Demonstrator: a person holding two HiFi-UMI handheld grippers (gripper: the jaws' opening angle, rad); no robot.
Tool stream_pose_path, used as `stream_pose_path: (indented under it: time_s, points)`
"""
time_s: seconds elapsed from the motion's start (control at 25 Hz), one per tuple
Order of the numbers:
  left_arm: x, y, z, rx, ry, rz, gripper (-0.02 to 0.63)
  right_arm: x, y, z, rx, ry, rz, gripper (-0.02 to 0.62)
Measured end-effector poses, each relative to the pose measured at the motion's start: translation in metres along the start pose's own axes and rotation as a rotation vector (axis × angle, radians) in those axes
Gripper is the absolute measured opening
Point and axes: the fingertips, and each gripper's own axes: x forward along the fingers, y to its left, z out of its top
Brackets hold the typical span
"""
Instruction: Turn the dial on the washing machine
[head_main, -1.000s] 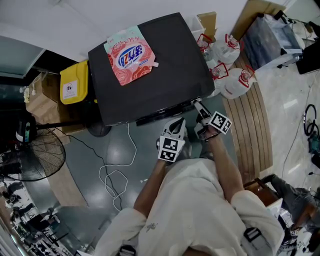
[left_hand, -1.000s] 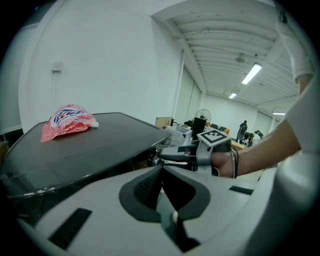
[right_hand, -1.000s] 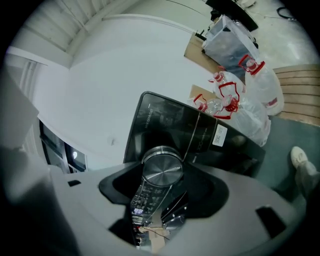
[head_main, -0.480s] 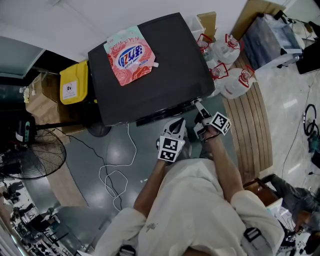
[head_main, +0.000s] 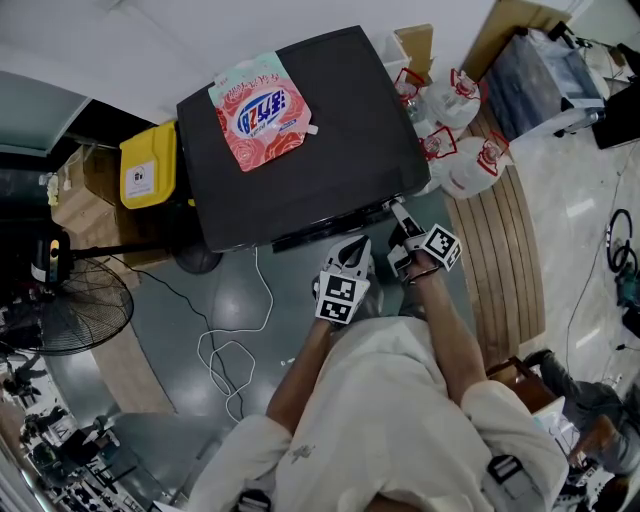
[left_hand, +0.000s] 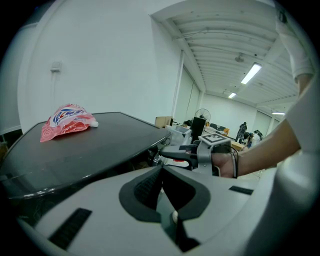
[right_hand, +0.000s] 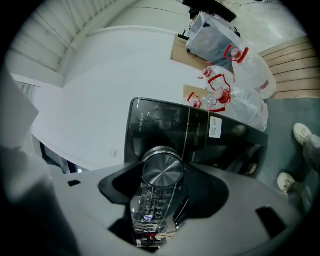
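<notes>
At washing machine front, right hand-held gripper grips dial.

Pouch on top of the washing machine, bin just left of it, bags on its right, dial on its front, in the right gripper.

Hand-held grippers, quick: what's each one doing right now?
Left hand-held gripper: closed, nothing between its jaws.
Right hand-held gripper: closed on the silver dial.
</notes>
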Motion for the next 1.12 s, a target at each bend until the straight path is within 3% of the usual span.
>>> stream_pose_path:
  time_s: [0.24,0.52,0.88,1.12]
  points:
    - [0.000,0.000,0.001,0.001,-0.001,-0.003,0.012,0.000,0.002,0.001,-0.020,0.000,-0.009,0.272]
    - [0.000,0.001,0.002,0.001,-0.002,-0.005,0.012,-0.001,0.006,0.003,-0.122,0.026,-0.038,0.287]
    - [0.000,0.002,0.007,-0.003,-0.020,-0.003,0.012,-0.010,0.015,0.013,-0.336,0.057,-0.086,0.282]
    - [-0.003,0.005,0.014,-0.004,-0.040,0.003,0.012,-0.022,0.018,0.018,-0.621,0.104,-0.163,0.256]
